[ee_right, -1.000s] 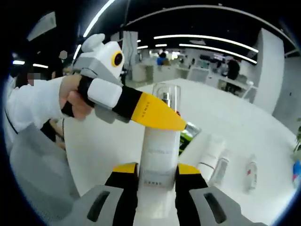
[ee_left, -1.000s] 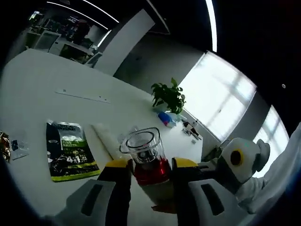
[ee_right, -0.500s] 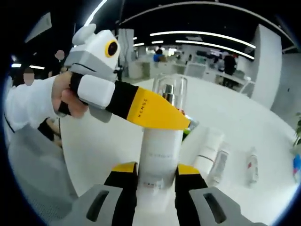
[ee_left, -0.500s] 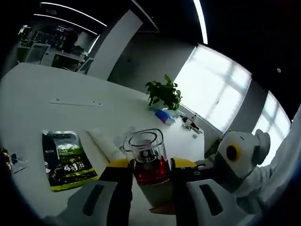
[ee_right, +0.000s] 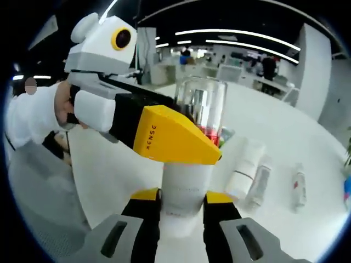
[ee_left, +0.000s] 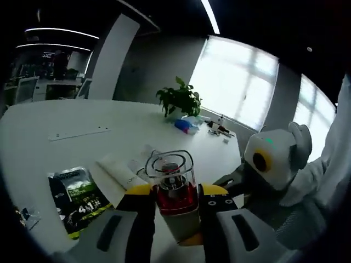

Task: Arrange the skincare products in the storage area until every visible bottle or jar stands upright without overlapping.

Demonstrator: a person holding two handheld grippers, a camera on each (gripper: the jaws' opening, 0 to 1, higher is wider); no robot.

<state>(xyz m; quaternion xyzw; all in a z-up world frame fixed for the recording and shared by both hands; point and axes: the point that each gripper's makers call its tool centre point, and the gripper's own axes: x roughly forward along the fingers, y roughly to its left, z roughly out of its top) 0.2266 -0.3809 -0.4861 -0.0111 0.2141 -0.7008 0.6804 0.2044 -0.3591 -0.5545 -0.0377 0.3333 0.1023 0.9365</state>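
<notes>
Two yellow-tipped jaws of your left gripper point(ee_left: 174, 198) clamp the pump bottle point(ee_left: 176, 198) at its red neck, held above the white table point(ee_left: 66, 123). Right gripper view: your right gripper point(ee_right: 180, 200) pinches the same bottle's white body, upright.

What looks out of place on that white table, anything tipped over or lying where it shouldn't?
Yes. Several tubes lie flat on the table instead of standing. A green snack packet lies beside them, hardly skincare. The clear-capped bottle is gripped by both grippers.
</notes>
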